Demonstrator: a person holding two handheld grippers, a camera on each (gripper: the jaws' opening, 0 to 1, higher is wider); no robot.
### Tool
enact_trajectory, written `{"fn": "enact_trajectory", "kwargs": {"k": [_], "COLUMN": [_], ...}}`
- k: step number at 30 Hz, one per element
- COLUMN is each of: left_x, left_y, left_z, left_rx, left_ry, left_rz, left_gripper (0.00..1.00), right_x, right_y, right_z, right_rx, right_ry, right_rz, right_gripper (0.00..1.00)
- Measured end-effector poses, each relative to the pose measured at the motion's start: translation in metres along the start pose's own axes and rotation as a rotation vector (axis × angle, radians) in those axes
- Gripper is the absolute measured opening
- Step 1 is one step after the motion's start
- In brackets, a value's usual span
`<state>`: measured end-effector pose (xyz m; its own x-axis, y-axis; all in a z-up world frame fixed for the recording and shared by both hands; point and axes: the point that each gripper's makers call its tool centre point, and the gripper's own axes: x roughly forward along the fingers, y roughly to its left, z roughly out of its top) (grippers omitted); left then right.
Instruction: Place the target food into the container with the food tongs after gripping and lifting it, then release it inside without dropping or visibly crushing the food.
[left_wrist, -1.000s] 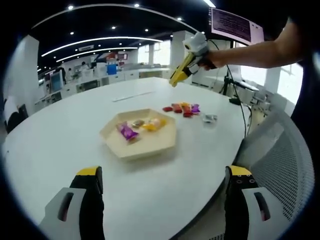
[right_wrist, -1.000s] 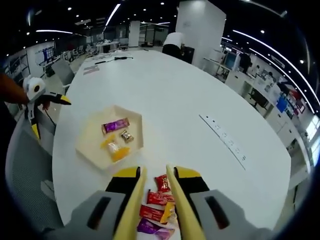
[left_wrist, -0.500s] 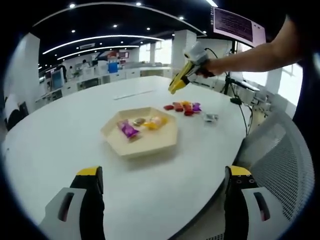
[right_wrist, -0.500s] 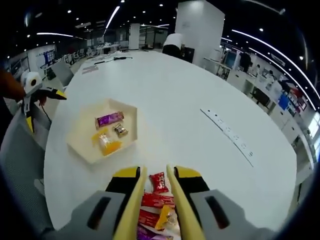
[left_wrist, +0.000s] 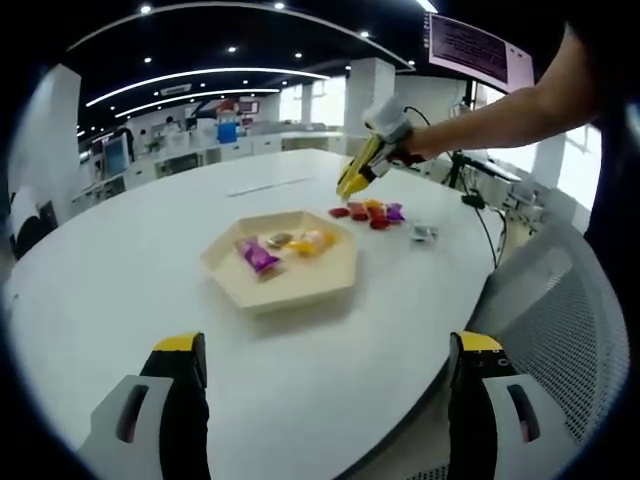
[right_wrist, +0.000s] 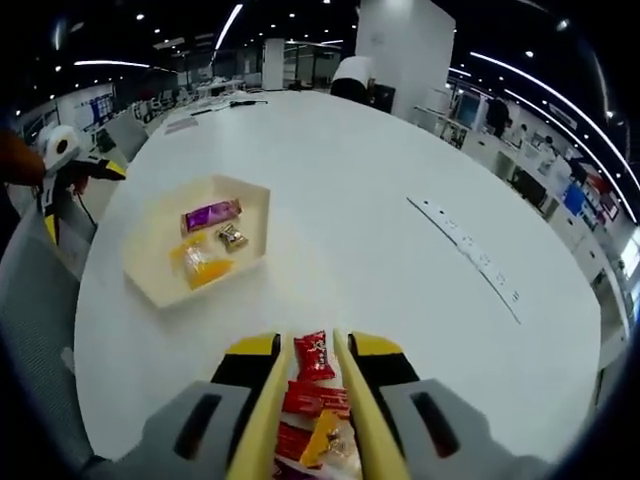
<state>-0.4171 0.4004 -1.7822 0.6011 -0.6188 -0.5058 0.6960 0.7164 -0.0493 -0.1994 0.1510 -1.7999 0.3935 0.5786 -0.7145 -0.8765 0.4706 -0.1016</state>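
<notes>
right gripper view: right gripper (right_wrist: 310, 345) jaws nearly closed, straddling red snack packets (right_wrist: 314, 385); closing could pinch several or crush one.

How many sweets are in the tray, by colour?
Purple sweet: 1
Brown sweet: 1
Yellow-orange sweets: 2, I think, lying close together
Total in the tray: 4

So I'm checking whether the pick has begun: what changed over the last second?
The right hand-held gripper has come down toward the pile of wrapped snacks beside the hexagonal tray, its tongs straddling the red packets, nothing gripped. The left hand-held gripper stayed open over the white table; the tray's snacks lie unmoved.
</notes>
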Motion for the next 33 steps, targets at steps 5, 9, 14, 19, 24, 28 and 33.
{"fn": "enact_trajectory", "kwargs": {"k": [5,9,14,19,24,28,33], "left_x": [0.001,0.0,0.0,0.0,0.0,0.0,0.0], "left_y": [0.0,0.0,0.0,0.001,0.001,0.001,0.002], "left_z": [-0.001,-0.001,-0.001,-0.002,-0.002,-0.002,-0.002], "left_rx": [0.0,-0.002,-0.004,-0.005,-0.008,-0.007,-0.006], "left_ry": [0.003,0.002,0.003,0.008,0.008,0.008,0.007], "left_rz": [-0.001,-0.002,0.001,0.002,0.003,0.002,0.007], "left_gripper": [0.97,0.97,0.97,0.96,0.96,0.96,0.96], "right_x": [0.009,0.014,0.019,0.022,0.023,0.024,0.023], "right_y": [0.001,0.002,0.0,-0.001,0.0,0.001,0.001], "right_z": [-0.009,-0.013,-0.018,-0.023,-0.027,-0.026,-0.027], "right_rx": [0.008,0.019,0.021,0.076,0.125,0.172,0.197], "right_ry": [0.022,0.031,0.054,0.063,0.084,0.098,0.111], "right_rz": [0.012,0.019,0.01,-0.001,-0.014,-0.02,-0.039], "right_gripper": [0.26,0.26,0.26,0.26,0.24,0.21,0.21]}}
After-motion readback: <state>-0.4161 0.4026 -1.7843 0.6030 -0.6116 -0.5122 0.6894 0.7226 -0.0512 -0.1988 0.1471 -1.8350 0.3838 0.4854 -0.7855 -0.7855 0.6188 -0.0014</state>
